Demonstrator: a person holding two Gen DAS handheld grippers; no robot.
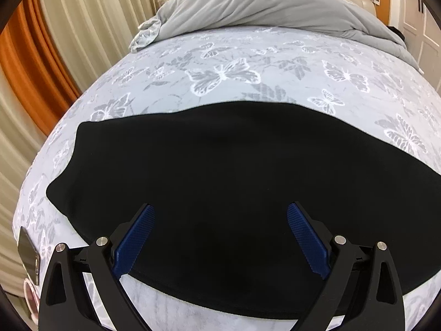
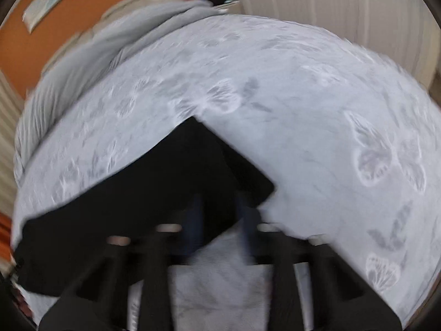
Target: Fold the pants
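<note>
The black pants (image 1: 220,160) lie flat across the butterfly-print bed sheet (image 1: 248,55). My left gripper (image 1: 220,212) hovers over their near part, open, its blue pads (image 1: 135,237) wide apart with nothing pinched. The right wrist view is blurred by motion. There the pants (image 2: 124,201) stretch off to the left and end in a squared corner at the centre. My right gripper (image 2: 219,207) has its jaws narrow at that end, with a flap of the black cloth between the fingers, so it looks shut on the cloth.
A bunched grey duvet (image 1: 261,2) lies at the head of the bed, against a padded headboard. A phone (image 1: 29,253) rests at the bed's near left edge. Cream and orange curtains (image 1: 41,55) hang at the left; white doors (image 2: 330,0) stand at the right.
</note>
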